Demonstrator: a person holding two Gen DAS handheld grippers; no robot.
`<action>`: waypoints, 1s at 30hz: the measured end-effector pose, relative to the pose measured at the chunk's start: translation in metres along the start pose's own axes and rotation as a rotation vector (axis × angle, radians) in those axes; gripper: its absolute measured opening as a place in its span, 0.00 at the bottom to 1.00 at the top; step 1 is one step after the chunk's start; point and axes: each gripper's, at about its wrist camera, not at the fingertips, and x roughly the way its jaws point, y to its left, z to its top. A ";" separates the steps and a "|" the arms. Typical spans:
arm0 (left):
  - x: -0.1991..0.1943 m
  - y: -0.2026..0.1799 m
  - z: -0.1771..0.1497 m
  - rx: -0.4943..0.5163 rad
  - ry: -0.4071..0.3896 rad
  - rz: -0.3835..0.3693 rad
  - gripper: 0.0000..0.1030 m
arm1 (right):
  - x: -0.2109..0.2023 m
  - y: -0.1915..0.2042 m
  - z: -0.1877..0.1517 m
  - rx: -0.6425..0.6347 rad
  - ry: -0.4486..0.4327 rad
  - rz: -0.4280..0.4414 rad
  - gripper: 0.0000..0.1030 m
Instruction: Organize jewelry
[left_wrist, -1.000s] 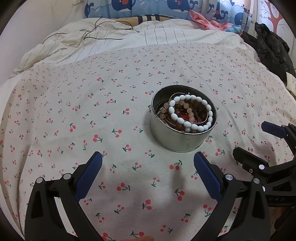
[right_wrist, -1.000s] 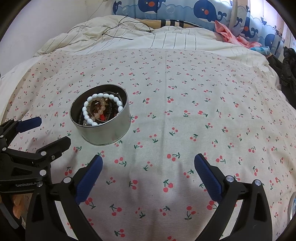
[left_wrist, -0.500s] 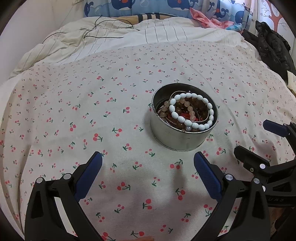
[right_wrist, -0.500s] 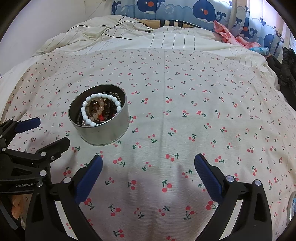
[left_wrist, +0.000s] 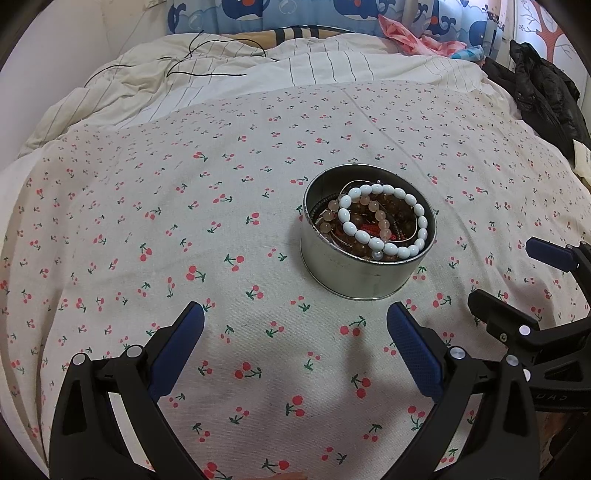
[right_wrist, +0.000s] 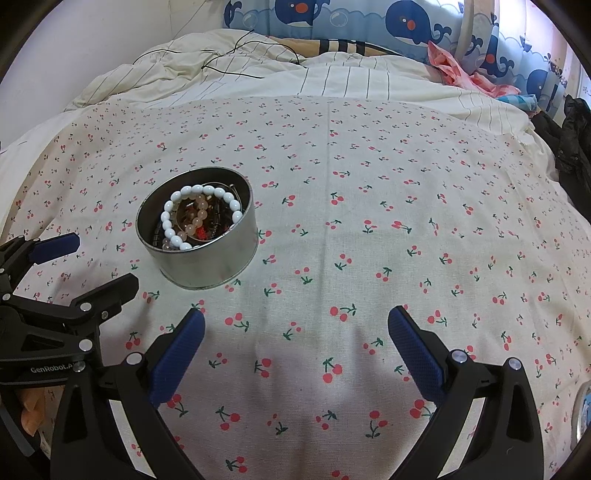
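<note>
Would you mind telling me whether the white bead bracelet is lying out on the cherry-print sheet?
No, the white bead bracelet rests on top of the other jewelry inside the round metal tin, not on the cherry-print sheet.

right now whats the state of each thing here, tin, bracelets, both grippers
metal tin: upright on the cherry-print sheet, no lid, full of jewelry
white bead bracelet: lying on top of the pile inside the tin
pink bead bracelet: in the tin, under the white one
left gripper: open, empty
right gripper: open, empty
</note>
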 end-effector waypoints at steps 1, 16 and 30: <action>0.000 0.000 0.000 -0.001 0.000 0.000 0.93 | 0.000 0.000 0.000 0.000 0.000 0.000 0.92; 0.002 0.001 -0.001 -0.001 0.005 0.000 0.93 | 0.000 0.000 0.000 0.001 0.000 0.000 0.92; 0.002 0.001 -0.001 0.000 0.006 0.002 0.93 | 0.000 0.000 0.000 0.000 0.002 -0.001 0.92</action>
